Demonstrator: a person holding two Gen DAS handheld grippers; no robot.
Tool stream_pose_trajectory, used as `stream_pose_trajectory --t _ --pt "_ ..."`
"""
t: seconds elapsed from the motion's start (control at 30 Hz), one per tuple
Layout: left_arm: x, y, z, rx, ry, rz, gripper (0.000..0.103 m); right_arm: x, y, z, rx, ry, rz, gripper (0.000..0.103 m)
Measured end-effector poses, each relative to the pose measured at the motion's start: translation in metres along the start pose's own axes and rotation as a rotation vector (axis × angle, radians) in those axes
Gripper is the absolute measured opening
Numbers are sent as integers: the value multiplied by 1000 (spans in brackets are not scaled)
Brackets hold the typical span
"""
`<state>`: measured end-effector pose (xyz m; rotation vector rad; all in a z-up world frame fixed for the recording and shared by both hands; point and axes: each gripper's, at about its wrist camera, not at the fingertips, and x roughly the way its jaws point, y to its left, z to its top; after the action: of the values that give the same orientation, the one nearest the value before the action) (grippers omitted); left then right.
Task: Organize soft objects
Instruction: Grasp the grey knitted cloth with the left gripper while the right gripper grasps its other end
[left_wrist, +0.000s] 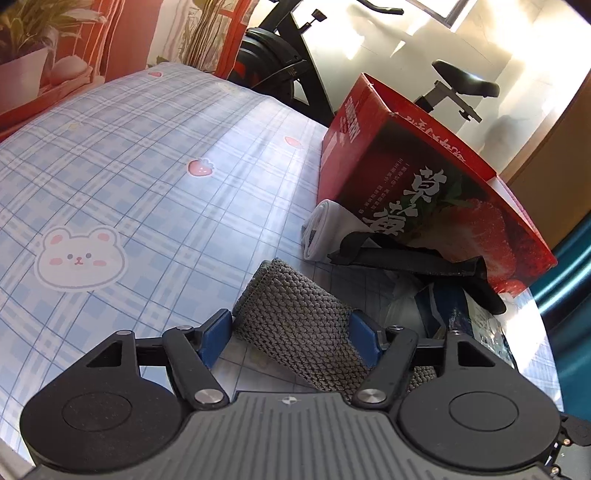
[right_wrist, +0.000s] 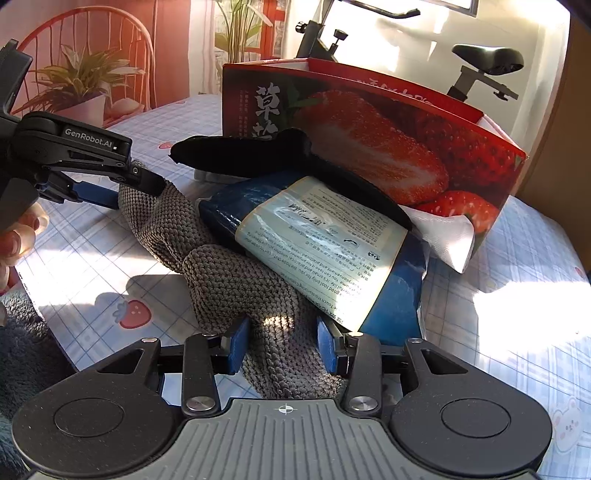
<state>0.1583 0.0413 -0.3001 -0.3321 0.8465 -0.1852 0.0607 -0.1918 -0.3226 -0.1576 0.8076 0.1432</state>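
Showing 1 grey knit cloth (right_wrist: 236, 280), 1 red box (right_wrist: 388, 140) – 2 grippers

The grey knitted cloth (right_wrist: 229, 280) looks coarse and matt, with a chunky, bumpy weave. The tablecloth (left_wrist: 129, 166) over the desk is smooth with a faint sheen, printed in blue plaid. The red box (right_wrist: 388, 147) is glossy printed cardboard. The blue packet (right_wrist: 325, 243) is shiny, crinkled plastic film with a pale printed label. A black strap (left_wrist: 399, 258) appears as flat, matt fabric. The white rolled cloth (left_wrist: 325, 229) looks soft and smooth. The left hand-held gripper (left_wrist: 291, 332) has matt black plastic arms, bright metal screws and blue pads
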Motion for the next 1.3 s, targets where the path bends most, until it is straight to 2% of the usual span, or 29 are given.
stream_pose_trajectory --t 0.1,0.13,0.17,0.2,0.27,0.33,0.43,0.63,0.7,0.87,0.97,1.03,1.27,1.3 --pt "2 -5 -1 40 -8 17 70 0 0 -1 9 -7 2 37" --pt "2 -6 -1 51 -9 27 62 0 0 -1 11 -8 3 37" --pt "2 -6 -1 59 -7 33 49 0 0 -1 12 -7 3 37" --pt "2 -6 -1 69 -5 38 43 0 0 -1 11 -7 3 38" --pt "-4 -8 -1 103 -23 56 25 -1 0 -1 13 -8 3 38" --pt "-12 -12 -3 145 -43 66 19 -2 0 -1 21 -12 5 41" --pt "-23 -14 -5 163 -57 85 17 -5 -1 -3 36 -16 12 47" --pt "-36 4 -11 93 -46 149 17 -23 -3 -10 85 -24 26 62" --pt "-36 10 -13 72 -45 164 17 -27 -5 -13 111 -22 19 64" --pt "-35 12 -13 76 -41 170 17 -32 -16 -19 198 -23 47 62" --pt "-34 10 -16 93 -44 179 18 -30 -17 -19 230 -29 78 55" --pt "-34 11 -16 89 -44 176 18 -29 -13 -19 223 -31 98 49" --pt "-34 10 -18 91 -49 176 19 -27 11 -14 124 -35 110 46" --pt "-34 10 -18 93 -50 177 19 -27 12 -14 125 -34 111 42"
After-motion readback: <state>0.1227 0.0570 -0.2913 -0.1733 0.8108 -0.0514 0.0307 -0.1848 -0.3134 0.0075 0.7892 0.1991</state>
